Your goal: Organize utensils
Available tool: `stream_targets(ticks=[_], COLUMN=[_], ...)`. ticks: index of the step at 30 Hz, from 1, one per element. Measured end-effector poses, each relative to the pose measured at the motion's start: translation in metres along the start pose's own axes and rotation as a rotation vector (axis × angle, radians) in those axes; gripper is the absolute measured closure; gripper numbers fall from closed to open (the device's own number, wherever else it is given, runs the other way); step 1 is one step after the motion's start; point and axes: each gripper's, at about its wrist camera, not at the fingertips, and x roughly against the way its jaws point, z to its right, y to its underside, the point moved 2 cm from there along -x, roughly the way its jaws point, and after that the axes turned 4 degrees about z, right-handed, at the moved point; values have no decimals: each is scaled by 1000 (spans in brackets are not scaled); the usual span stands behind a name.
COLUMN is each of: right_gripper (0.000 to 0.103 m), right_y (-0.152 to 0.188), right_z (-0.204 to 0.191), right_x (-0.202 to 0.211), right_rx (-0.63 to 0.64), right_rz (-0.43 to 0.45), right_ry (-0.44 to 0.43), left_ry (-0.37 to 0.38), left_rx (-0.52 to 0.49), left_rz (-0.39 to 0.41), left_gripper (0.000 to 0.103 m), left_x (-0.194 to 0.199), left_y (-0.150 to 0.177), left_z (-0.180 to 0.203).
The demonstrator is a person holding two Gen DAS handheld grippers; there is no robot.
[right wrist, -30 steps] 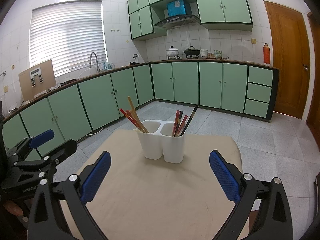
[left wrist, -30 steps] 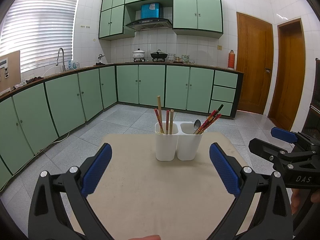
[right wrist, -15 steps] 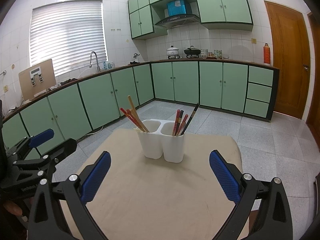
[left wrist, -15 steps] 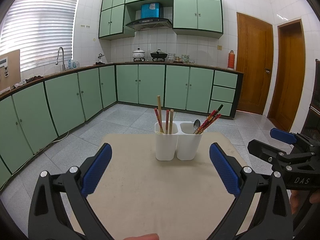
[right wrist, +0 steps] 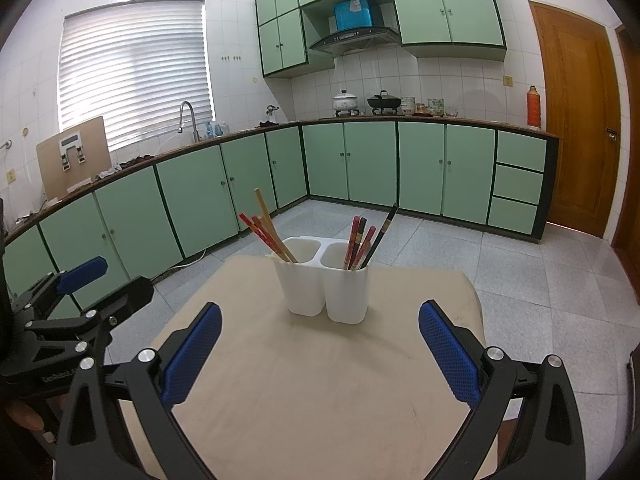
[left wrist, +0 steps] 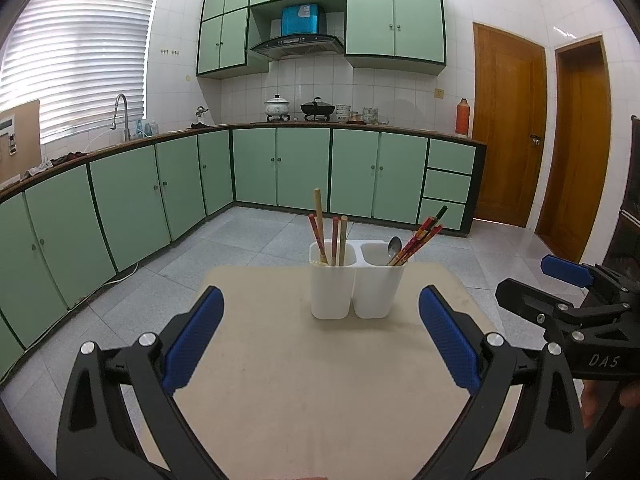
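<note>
Both grippers, left [left wrist: 320, 332] and right [right wrist: 319, 344], gape empty; chopsticks [left wrist: 416, 238] stand upright, tips leaning right in the holder [left wrist: 356, 284].

1. The left claw [left wrist: 320, 332] is spread wide with nothing between its blue pads [left wrist: 194, 336].
2. Ahead on the beige counter [left wrist: 320, 380] stands a white two-cup holder [left wrist: 354, 284].
3. Its left cup holds chopsticks [left wrist: 334, 236]; its right, a spoon [left wrist: 394, 247] and red chopsticks [left wrist: 420, 236].
4. The right claw [left wrist: 560, 280] shows at the right edge.
</note>
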Motion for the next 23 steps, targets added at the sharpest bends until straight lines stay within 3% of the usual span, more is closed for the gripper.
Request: stream_targets(ticks=[23], right_gripper=[6], right_y=[3], right_z=[1], right_x=[-1], right_rx=[2], right_rz=[-6], right_ry=[1], left_ry=[2], left_rx=[4], left_rz=[-9], left_gripper=[8], left_x=[-2], left_y=[4], left_z=[-3])
